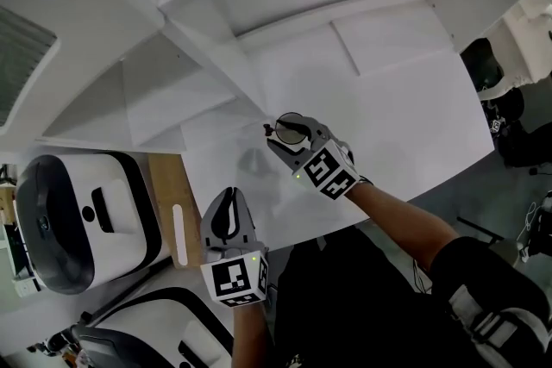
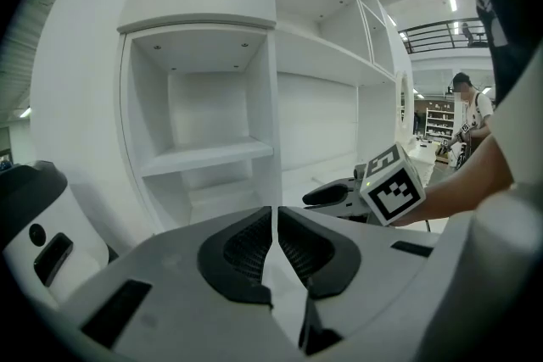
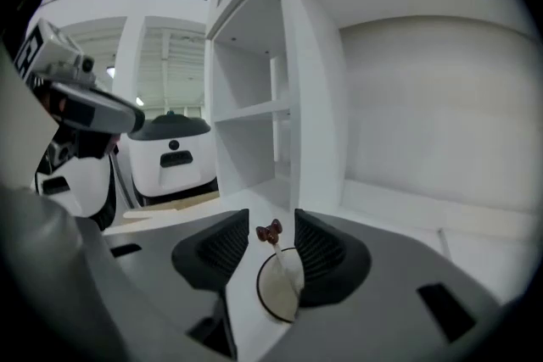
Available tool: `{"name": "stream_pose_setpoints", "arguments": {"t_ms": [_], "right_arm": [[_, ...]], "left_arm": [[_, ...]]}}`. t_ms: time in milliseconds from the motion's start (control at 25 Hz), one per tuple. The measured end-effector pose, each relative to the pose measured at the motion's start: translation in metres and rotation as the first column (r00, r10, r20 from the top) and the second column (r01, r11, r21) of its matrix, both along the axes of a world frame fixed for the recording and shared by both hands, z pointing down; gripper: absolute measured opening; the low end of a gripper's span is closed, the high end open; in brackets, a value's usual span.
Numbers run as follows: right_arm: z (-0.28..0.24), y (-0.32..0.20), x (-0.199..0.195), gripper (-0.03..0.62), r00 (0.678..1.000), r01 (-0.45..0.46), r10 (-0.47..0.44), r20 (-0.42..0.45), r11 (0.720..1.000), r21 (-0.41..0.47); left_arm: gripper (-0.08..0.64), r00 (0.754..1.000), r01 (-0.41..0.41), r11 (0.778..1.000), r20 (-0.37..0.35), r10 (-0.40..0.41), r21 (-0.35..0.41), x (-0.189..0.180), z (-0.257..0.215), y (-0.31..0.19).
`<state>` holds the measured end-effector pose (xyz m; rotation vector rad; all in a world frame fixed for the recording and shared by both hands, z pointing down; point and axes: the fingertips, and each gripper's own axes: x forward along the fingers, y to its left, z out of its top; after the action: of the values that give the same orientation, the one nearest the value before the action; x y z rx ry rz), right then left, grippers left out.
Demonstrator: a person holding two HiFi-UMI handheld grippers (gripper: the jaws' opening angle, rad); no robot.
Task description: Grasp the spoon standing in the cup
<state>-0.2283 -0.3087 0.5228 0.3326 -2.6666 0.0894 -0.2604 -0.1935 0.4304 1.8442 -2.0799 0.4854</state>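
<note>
On the white table (image 1: 405,116) stands a dark-rimmed cup (image 1: 293,127) with a pale inside (image 3: 278,294). A spoon stands in it, its brown bow-shaped handle top (image 3: 270,231) sticking up. My right gripper (image 1: 287,139) is right at the cup. In the right gripper view it (image 3: 271,237) is open, with the spoon's top between the pads and a gap on each side. My left gripper (image 1: 228,196) hangs at the table's near left edge, away from the cup. Its jaws (image 2: 274,216) are shut with nothing between them.
White shelving (image 1: 172,90) rises behind and left of the cup, its upright (image 3: 310,97) close beyond my right jaws. White and black machines (image 1: 69,211) and a wooden board (image 1: 172,202) lie left. The table edge (image 1: 470,155) runs at the right. A person (image 2: 467,110) stands far off.
</note>
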Motion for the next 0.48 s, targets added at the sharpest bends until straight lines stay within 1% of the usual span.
{"name": "stream_pose_setpoints", "arguments": {"t_ms": [80, 240, 480], "right_arm": [[0.012, -0.002, -0.010, 0.206, 0.999, 0.029, -0.028, -0.036, 0.999, 0.041], [0.028, -0.006, -0.018, 0.210, 0.993, 0.049, -0.037, -0.115, 0.994, 0.099], [0.041, -0.007, -0.023, 0.210, 0.966, 0.118, -0.065, -0.251, 0.972, 0.203]], "left_arm": [[0.009, 1.000, 0.015, 1.000, -0.004, -0.015, 0.000, -0.007, -0.001, 0.002], [0.009, 0.999, 0.043, 0.999, 0.013, -0.043, 0.003, -0.022, -0.002, 0.005], [0.009, 1.000, 0.030, 1.000, 0.007, -0.030, -0.005, -0.024, 0.002, 0.005]]}}
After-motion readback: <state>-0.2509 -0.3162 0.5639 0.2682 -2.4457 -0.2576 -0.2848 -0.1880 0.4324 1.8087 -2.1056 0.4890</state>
